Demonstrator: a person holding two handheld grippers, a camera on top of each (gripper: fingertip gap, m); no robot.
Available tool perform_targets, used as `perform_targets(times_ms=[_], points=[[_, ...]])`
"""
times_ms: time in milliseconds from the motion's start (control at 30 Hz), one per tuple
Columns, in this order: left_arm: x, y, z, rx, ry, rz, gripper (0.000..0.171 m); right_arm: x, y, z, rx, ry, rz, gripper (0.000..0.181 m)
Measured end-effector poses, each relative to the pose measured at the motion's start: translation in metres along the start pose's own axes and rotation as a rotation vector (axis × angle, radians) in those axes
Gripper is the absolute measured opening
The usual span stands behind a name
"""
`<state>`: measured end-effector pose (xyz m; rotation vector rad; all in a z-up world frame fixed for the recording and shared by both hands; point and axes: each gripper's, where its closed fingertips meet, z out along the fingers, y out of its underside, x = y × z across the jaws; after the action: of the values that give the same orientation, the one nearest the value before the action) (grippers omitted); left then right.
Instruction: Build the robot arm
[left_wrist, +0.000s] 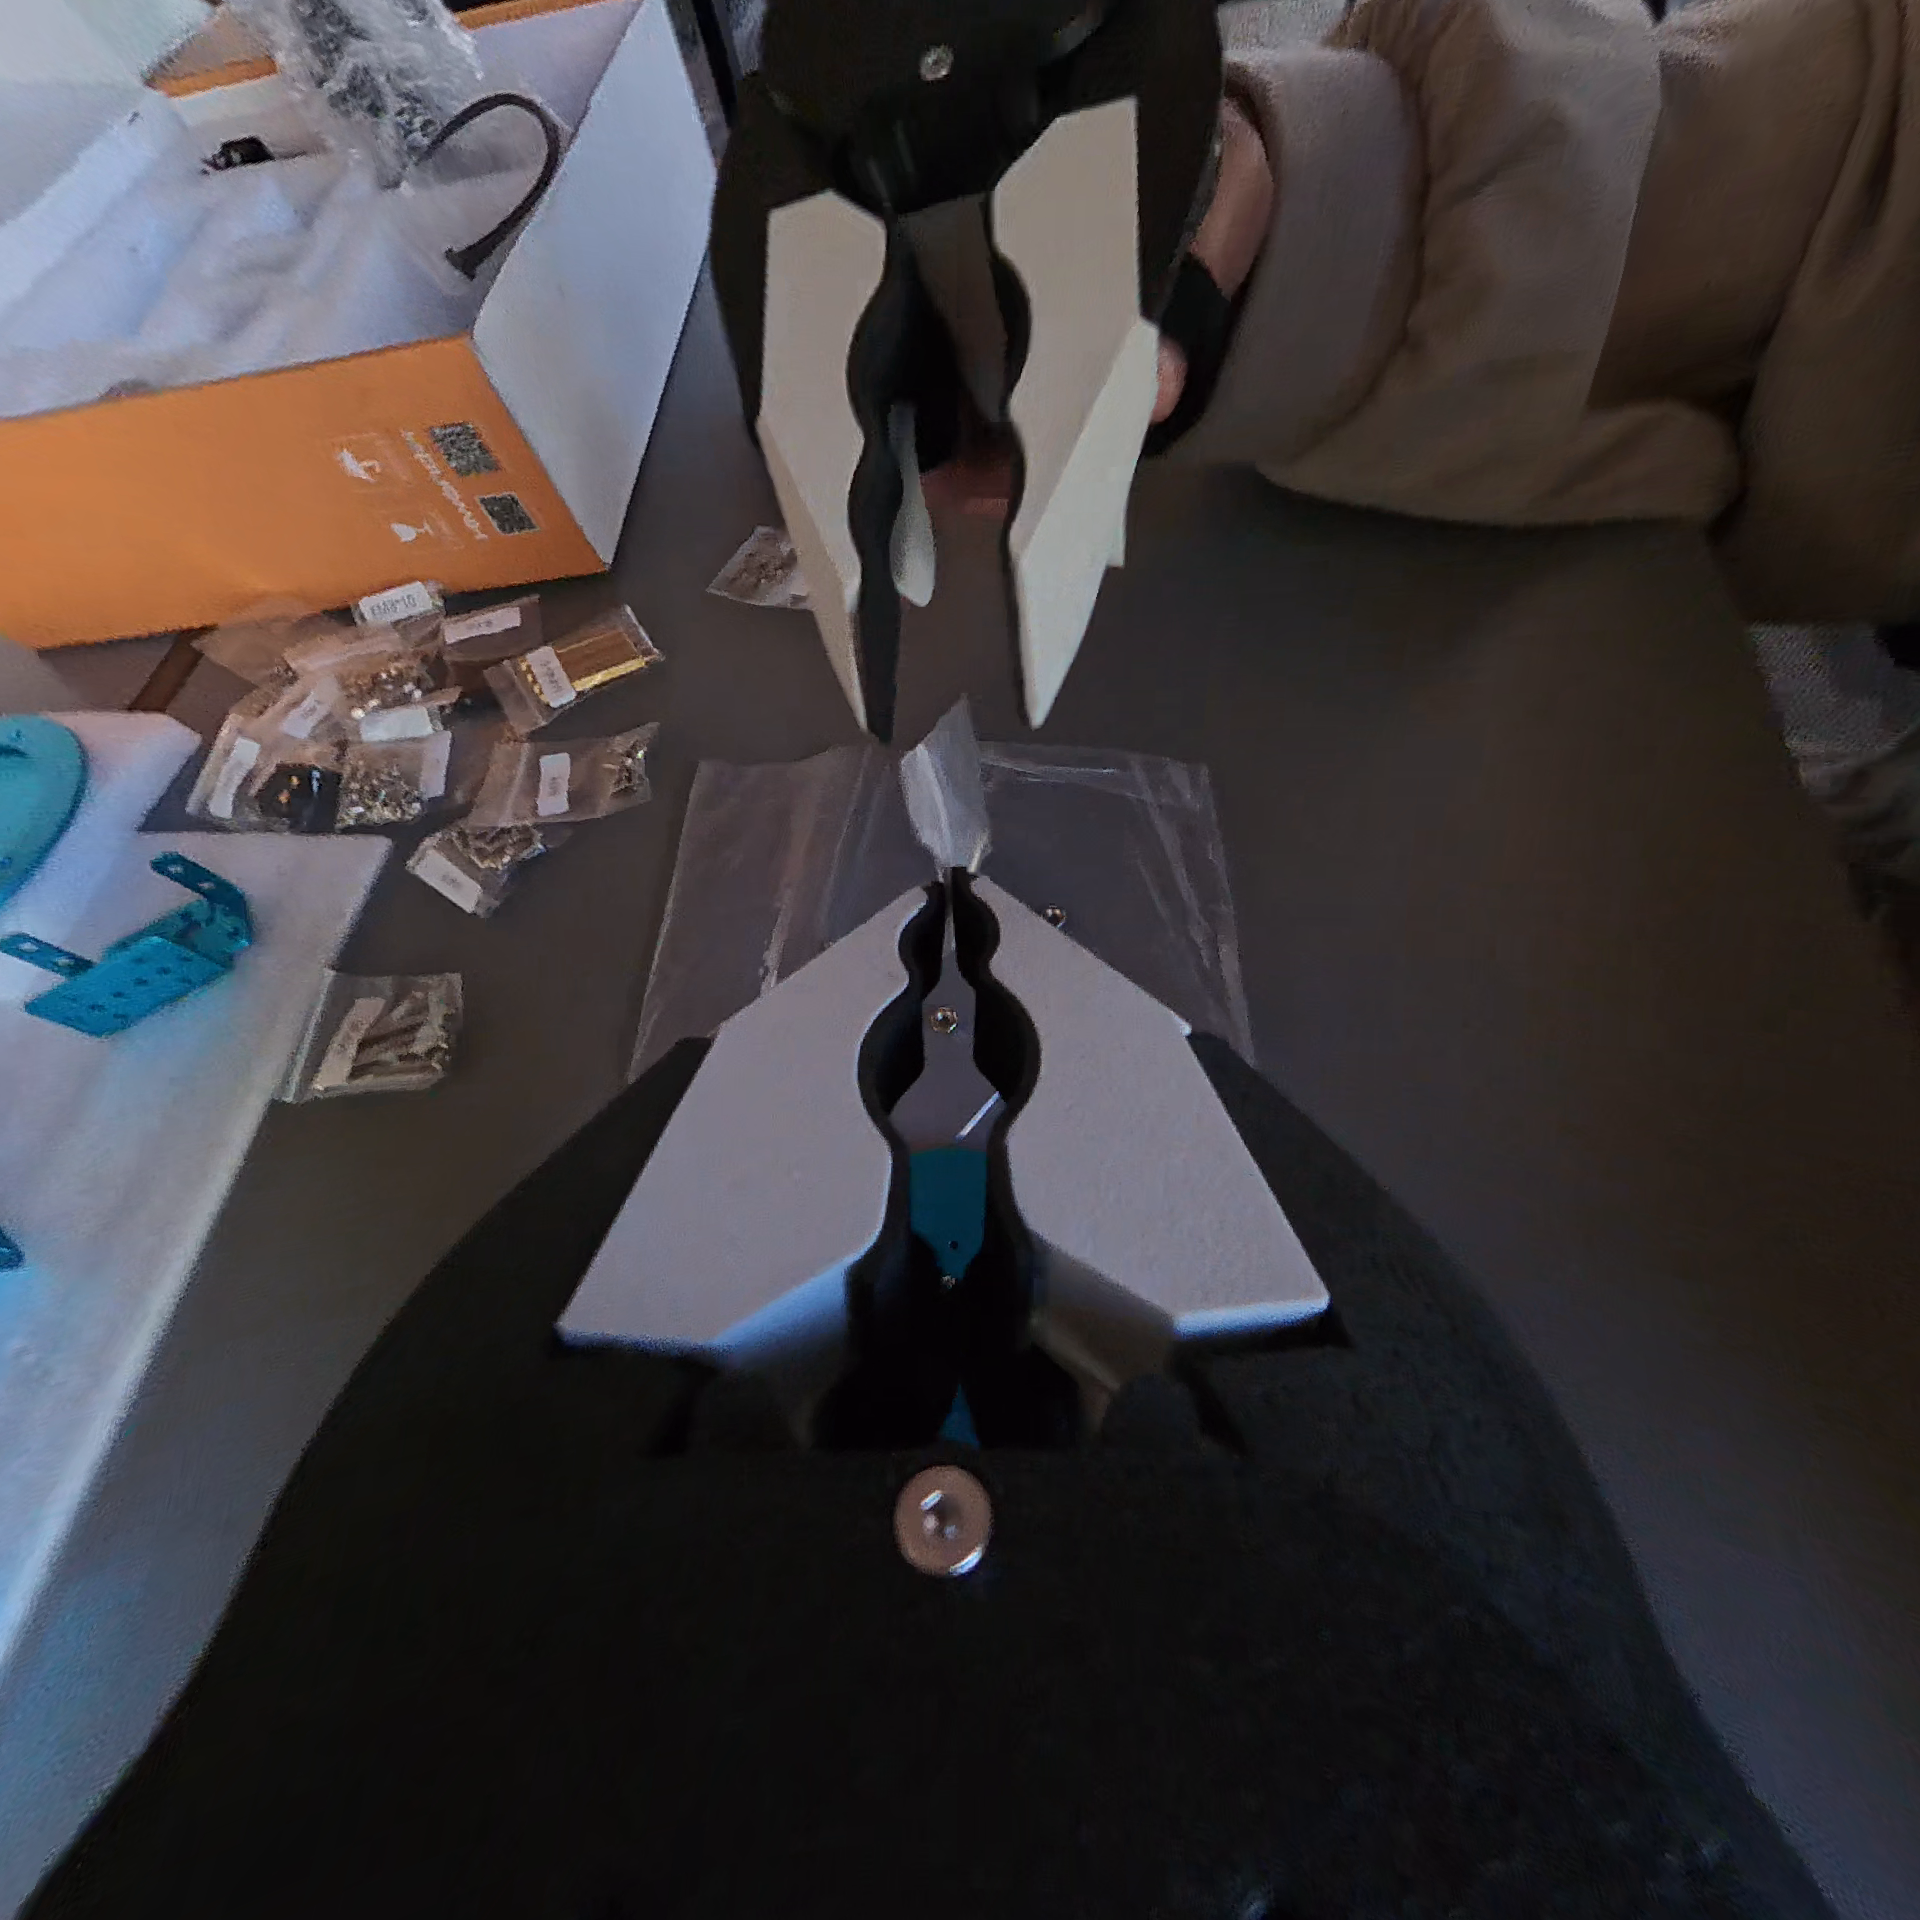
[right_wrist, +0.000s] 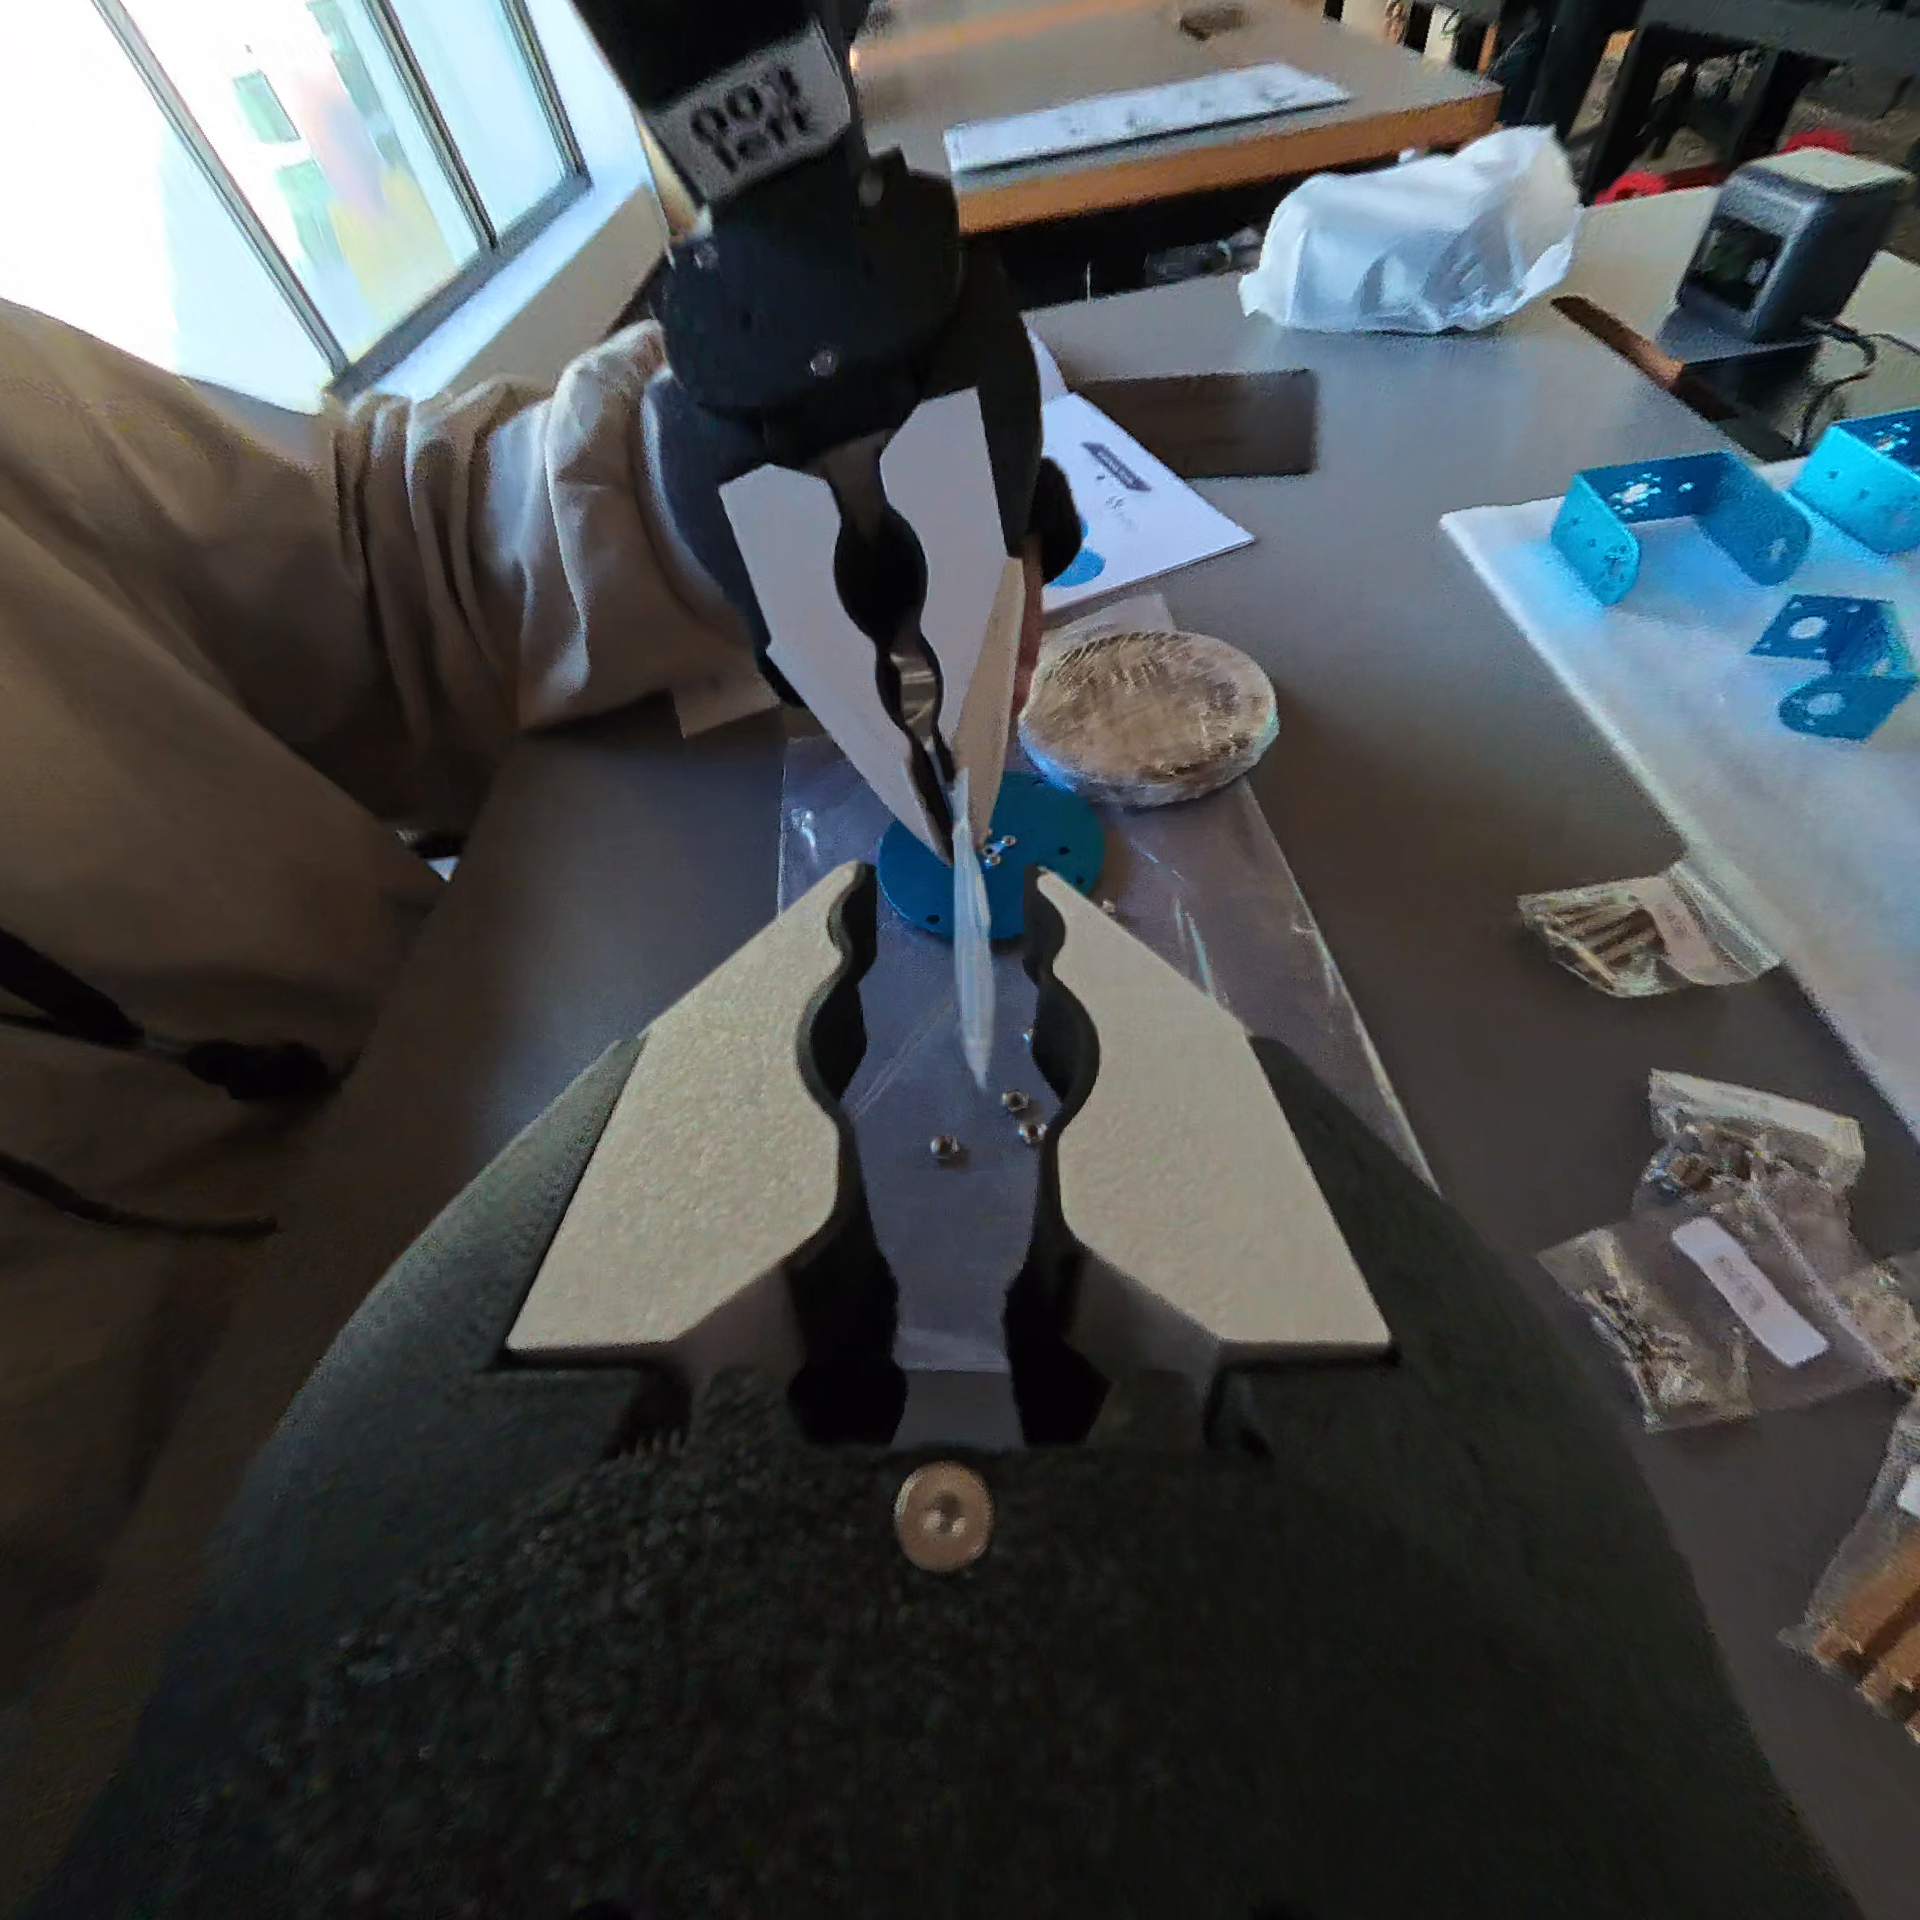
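Note:
My left gripper is shut on the top edge of a small clear plastic bag. In the right wrist view the left gripper points down and the small bag hangs from its tips. A blue metal disc lies under it on a large clear plastic sheet. A few small metal nuts lie loose on the sheet. My right gripper is open and empty, with the hanging bag between its fingers. It shows opposite in the left wrist view, just above the bag.
An orange and white box stands at the left, with small hardware bags beside it. Blue brackets lie on white foam. A wrapped round disc and a booklet lie behind. Beige sleeves hold both grippers.

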<state>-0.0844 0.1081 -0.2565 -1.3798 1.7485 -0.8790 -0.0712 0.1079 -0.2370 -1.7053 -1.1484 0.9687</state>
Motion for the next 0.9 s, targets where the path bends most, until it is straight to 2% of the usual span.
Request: perform_targets(times_ms=[100, 267, 333, 533, 633, 767, 900], points=[[0.008, -0.003, 0.001, -0.026, -0.013, 0.065, 0.000, -0.008, 0.001, 0.010, -0.044, -0.004, -0.037, 0.011], [0.012, -0.007, 0.002, -0.013, -0.010, 0.067, 0.000, -0.012, 0.005, 0.015, -0.094, 0.001, -0.048, 0.008], [0.012, -0.007, 0.001, -0.012, -0.008, 0.060, 0.000, -0.012, 0.005, 0.016, -0.094, 0.020, -0.070, 0.000], [0.013, -0.010, -0.001, 0.009, 0.000, 0.049, 0.000, -0.012, 0.002, 0.015, -0.069, 0.016, -0.067, 0.000], [0.010, -0.017, -0.003, 0.061, 0.004, 0.001, 0.001, -0.011, -0.003, 0.011, -0.033, 0.011, -0.057, 0.000], [0.007, -0.026, -0.004, 0.162, 0.035, -0.084, 0.016, -0.013, -0.022, 0.000, 0.120, -0.041, -0.012, 0.000], [0.006, -0.043, -0.008, 0.307, 0.077, -0.171, 0.013, -0.015, -0.022, 0.000, 0.137, -0.035, -0.045, 0.000]])
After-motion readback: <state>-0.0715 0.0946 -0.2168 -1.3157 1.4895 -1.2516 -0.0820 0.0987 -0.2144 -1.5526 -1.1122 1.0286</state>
